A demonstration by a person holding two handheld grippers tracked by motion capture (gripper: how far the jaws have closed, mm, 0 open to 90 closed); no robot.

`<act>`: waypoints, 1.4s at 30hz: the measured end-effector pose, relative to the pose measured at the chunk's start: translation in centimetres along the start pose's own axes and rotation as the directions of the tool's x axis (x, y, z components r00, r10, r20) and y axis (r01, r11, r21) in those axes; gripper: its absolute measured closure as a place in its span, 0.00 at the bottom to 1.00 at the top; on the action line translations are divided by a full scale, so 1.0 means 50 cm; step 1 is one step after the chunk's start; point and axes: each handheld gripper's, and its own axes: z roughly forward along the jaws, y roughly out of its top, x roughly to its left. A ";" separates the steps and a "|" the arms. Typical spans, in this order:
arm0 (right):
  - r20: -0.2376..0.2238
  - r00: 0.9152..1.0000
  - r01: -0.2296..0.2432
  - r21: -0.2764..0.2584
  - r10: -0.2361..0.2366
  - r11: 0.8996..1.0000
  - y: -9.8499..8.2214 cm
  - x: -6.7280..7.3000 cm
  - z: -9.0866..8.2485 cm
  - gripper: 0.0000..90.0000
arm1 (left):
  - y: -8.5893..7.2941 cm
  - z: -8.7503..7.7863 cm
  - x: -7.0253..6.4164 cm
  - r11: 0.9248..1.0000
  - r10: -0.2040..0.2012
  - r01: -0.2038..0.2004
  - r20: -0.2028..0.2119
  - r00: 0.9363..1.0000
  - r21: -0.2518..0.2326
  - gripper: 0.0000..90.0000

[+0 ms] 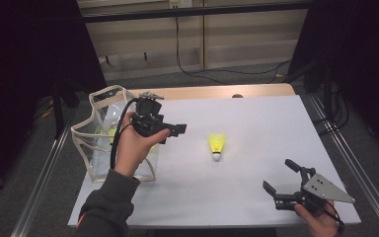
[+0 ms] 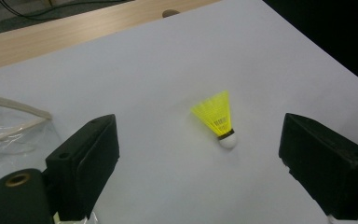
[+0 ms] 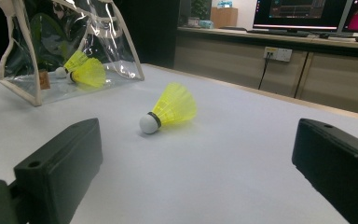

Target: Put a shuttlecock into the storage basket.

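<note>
A yellow shuttlecock [image 1: 217,145] with a white cork lies on its side in the middle of the white table top [image 1: 256,118]. A clear plastic bag [image 1: 97,104] with beige trim stands at the left, with two yellow shuttlecocks [image 3: 86,70] inside. My left gripper [image 1: 175,131] hovers beside the bag, jaws open and empty. In the left gripper view the loose shuttlecock [image 2: 216,119] lies beyond the wide jaws of the left gripper [image 2: 209,163]. My right gripper [image 1: 280,177] is at the front right, open and empty, facing the shuttlecock [image 3: 170,108] from a distance.
The bare wooden strip [image 1: 212,92] runs along the table's far edge. Metal rails [image 1: 348,153] flank both sides. Cables [image 1: 217,73] lie on the floor behind. In the right gripper view the bag [image 3: 28,93] stands far left, with cabinets and monitors [image 3: 303,11] beyond.
</note>
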 end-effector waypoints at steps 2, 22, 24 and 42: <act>0.001 1.000 0.001 -0.002 -0.001 1.000 0.000 0.000 0.000 0.02 | -0.003 0.006 -0.004 1.000 0.002 -0.002 0.006 1.000 0.002 0.13; 0.001 1.000 0.001 -0.001 -0.001 1.000 0.000 -0.001 0.000 0.02 | -0.034 0.045 -0.022 1.000 0.016 -0.017 0.041 0.999 0.008 0.13; 0.000 1.000 0.002 -0.001 -0.002 1.000 0.000 -0.001 0.000 0.02 | -0.039 0.051 -0.023 1.000 0.010 -0.010 0.042 0.999 0.005 0.12; 0.001 1.000 0.004 0.000 -0.004 1.000 0.000 0.000 -0.001 0.02 | -0.073 0.097 -0.043 0.999 0.028 -0.029 0.047 0.999 0.013 0.10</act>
